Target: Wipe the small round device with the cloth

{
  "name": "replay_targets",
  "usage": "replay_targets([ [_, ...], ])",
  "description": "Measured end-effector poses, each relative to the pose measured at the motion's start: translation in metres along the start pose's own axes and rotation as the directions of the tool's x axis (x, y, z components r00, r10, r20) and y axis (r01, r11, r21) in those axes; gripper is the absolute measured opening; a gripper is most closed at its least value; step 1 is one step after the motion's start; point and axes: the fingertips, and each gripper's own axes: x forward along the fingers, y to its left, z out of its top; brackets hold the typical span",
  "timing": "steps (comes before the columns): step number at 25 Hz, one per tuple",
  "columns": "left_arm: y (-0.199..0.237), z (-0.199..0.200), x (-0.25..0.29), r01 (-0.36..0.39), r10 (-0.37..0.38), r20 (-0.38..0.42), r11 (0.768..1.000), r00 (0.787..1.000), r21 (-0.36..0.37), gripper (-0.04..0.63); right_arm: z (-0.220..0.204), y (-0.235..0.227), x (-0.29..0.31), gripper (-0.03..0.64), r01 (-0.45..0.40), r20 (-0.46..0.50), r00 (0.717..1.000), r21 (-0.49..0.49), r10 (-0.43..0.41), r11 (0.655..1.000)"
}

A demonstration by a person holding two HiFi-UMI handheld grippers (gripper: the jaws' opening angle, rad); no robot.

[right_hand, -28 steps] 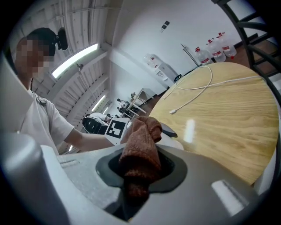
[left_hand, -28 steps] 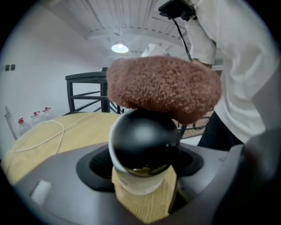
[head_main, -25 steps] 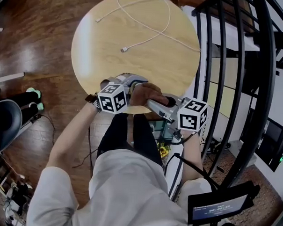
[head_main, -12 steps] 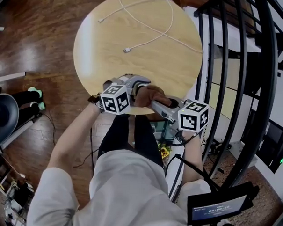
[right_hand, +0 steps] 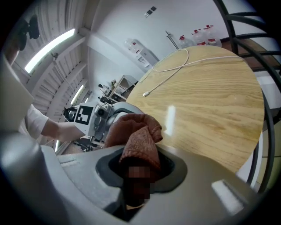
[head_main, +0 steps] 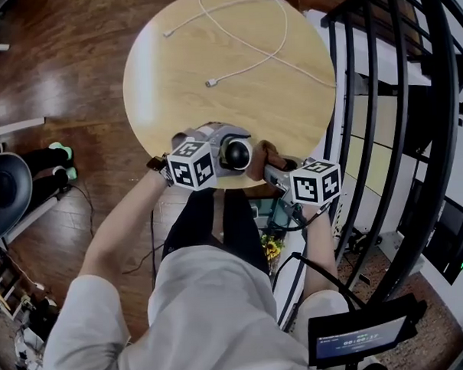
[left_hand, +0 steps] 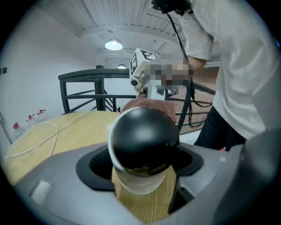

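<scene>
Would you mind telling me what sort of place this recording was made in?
Most likely an indoor loft or mezzanine room, perhaps a studio: a black metal railing runs beside a round wooden table, which stands on a dark polished wooden floor.

Bright, even indoor light comes from a round ceiling lamp (left_hand: 113, 44) in the left gripper view and a strip light (right_hand: 48, 46) in the right gripper view. A pale glare streak lies on the round table (right_hand: 210, 101), a dull highlight on the black dome of the small round device (left_hand: 142, 136), and a soft sheen on the wooden floor (head_main: 51, 88). Fisheye warp bends the black railing (head_main: 432, 133), and both gripper views darken at the corners.
</scene>
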Motion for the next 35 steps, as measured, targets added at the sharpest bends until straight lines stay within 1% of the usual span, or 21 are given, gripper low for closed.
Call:
replay_targets([
  [4,-0.001,-0.001,-0.001,0.002,-0.002,-0.001,1.000,1.000,-0.003,0.379,-0.001,-0.008,0.012,0.087,0.044,-0.035,0.998,-0.014,-0.045,0.999],
  [6,-0.001,-0.001,-0.001,0.002,-0.002,-0.002,1.000,1.000,0.002,0.379,-0.003,-0.013,0.016,0.087,0.093,-0.059,0.994,-0.039,-0.095,0.995],
  [9,-0.001,-0.002,-0.001,-0.005,0.006,-0.005,1.000,1.000,0.011,0.377,-0.006,-0.019,0.021,0.086,0.179,-0.096,0.977,-0.108,-0.190,0.978],
  [12,-0.002,-0.002,0.002,-0.012,0.012,-0.005,1.000,1.000,0.015,0.377,-0.010,-0.026,0.025,0.086,0.251,-0.116,0.955,-0.171,-0.273,0.953],
  [15,-0.003,-0.002,0.002,-0.013,0.013,-0.005,1.000,1.000,0.016,0.377,-0.014,-0.033,0.030,0.086,0.312,-0.128,0.928,-0.243,-0.350,0.918],
  [20,-0.002,-0.002,0.001,-0.013,0.013,-0.007,1.000,1.000,0.027,0.376,-0.012,-0.036,0.033,0.086,0.368,-0.126,0.897,-0.317,-0.424,0.874],
  [23,-0.002,-0.004,0.002,-0.025,0.026,-0.026,0.999,0.999,0.035,0.374,-0.008,-0.035,0.030,0.086,0.414,-0.101,0.876,-0.346,-0.472,0.842],
  [25,-0.005,-0.010,0.001,-0.050,0.049,-0.059,0.999,0.997,-0.010,0.377,-0.007,-0.038,0.025,0.086,0.458,-0.068,0.859,-0.343,-0.508,0.820],
  [26,-0.006,-0.012,0.000,-0.080,0.076,-0.071,0.996,0.995,-0.050,0.412,-0.006,-0.041,0.022,0.086,0.478,-0.050,0.851,-0.337,-0.523,0.811],
  [27,-0.007,-0.013,-0.002,-0.126,0.119,-0.075,0.987,0.990,-0.099,0.414,-0.006,-0.045,0.018,0.086,0.493,-0.036,0.847,-0.321,-0.531,0.808],
  [28,-0.006,-0.013,-0.004,-0.184,0.175,-0.075,0.971,0.982,-0.152,0.414,-0.008,-0.050,0.014,0.086,0.503,-0.026,0.846,-0.295,-0.533,0.812],
  [29,-0.006,-0.013,-0.005,-0.245,0.234,-0.077,0.948,0.969,-0.204,0.414,-0.011,-0.054,0.009,0.086,0.511,-0.018,0.845,-0.266,-0.534,0.818],
  [30,-0.005,-0.013,-0.006,-0.300,0.288,-0.085,0.920,0.954,-0.251,0.414,-0.012,-0.058,0.003,0.086,0.521,-0.012,0.842,-0.243,-0.540,0.818],
  [32,-0.004,-0.015,-0.004,-0.386,0.370,-0.113,0.861,0.922,-0.332,0.413,-0.015,-0.066,-0.012,0.086,0.553,0.001,0.824,-0.223,-0.567,0.803],
  [33,-0.003,-0.016,-0.003,-0.418,0.400,-0.128,0.830,0.908,-0.370,0.414,-0.016,-0.069,-0.019,0.086,0.566,0.009,0.816,-0.212,-0.577,0.797],
  [35,0.001,-0.017,-0.002,-0.469,0.448,-0.157,0.769,0.880,-0.433,0.414,-0.017,-0.071,-0.033,0.086,0.574,0.028,0.815,-0.174,-0.579,0.800],
])
